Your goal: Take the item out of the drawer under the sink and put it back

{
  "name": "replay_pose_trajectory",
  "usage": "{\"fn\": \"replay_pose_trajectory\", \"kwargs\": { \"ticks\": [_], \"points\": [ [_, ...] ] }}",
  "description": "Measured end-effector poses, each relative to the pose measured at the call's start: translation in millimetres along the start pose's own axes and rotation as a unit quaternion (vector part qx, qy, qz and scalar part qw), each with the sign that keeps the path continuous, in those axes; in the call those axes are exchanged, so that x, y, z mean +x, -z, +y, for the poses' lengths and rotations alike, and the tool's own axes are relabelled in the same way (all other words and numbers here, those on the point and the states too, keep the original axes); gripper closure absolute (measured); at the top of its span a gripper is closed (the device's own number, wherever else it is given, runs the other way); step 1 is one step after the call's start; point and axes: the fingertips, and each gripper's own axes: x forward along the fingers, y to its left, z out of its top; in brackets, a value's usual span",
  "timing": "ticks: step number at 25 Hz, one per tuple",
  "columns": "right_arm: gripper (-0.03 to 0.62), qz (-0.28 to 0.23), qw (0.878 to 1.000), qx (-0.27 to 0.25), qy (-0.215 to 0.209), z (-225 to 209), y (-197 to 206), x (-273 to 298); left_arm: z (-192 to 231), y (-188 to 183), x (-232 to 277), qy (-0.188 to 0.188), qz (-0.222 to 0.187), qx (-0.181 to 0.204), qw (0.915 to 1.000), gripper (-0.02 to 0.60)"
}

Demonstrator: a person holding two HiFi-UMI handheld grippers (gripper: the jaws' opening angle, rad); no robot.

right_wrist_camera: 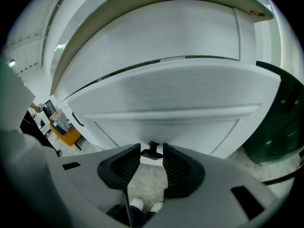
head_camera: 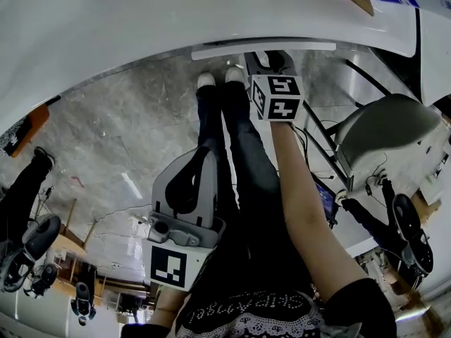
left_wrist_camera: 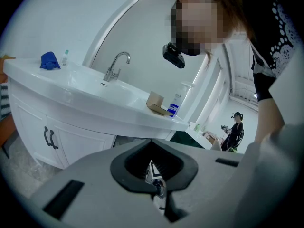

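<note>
The white sink cabinet [right_wrist_camera: 156, 103] fills the right gripper view, its drawer front [head_camera: 264, 46] showing under the counter edge in the head view. My right gripper [right_wrist_camera: 152, 149] [head_camera: 270, 60] points down at that front and stands open. A small black handle [right_wrist_camera: 153, 150] sits right at its fingertips, and I see no pad pressing on it. My left gripper [head_camera: 203, 157] [left_wrist_camera: 152, 144] hangs back near my legs, shut with nothing in it. The drawer's inside and any item in it are hidden.
The left gripper view shows the sink top with a faucet [left_wrist_camera: 116, 65], blue cloth [left_wrist_camera: 49, 61], cardboard box [left_wrist_camera: 156, 102] and bottle [left_wrist_camera: 176, 101], and black door handles [left_wrist_camera: 50, 137] below. A dark green bin [right_wrist_camera: 280, 122] stands right of the cabinet. A grey chair [head_camera: 387, 129] is at my right.
</note>
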Motion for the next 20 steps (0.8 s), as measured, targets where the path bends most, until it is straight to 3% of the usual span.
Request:
{"fn": "replay_pose_trajectory", "kwargs": {
  "ticks": [20],
  "points": [
    [0.439, 0.006, 1.000, 0.010, 0.003, 6.3, 38.9, -30.0, -6.6, 3.8, -7.7, 0.007, -0.002, 0.007, 0.9999, 0.577]
  ]
}}
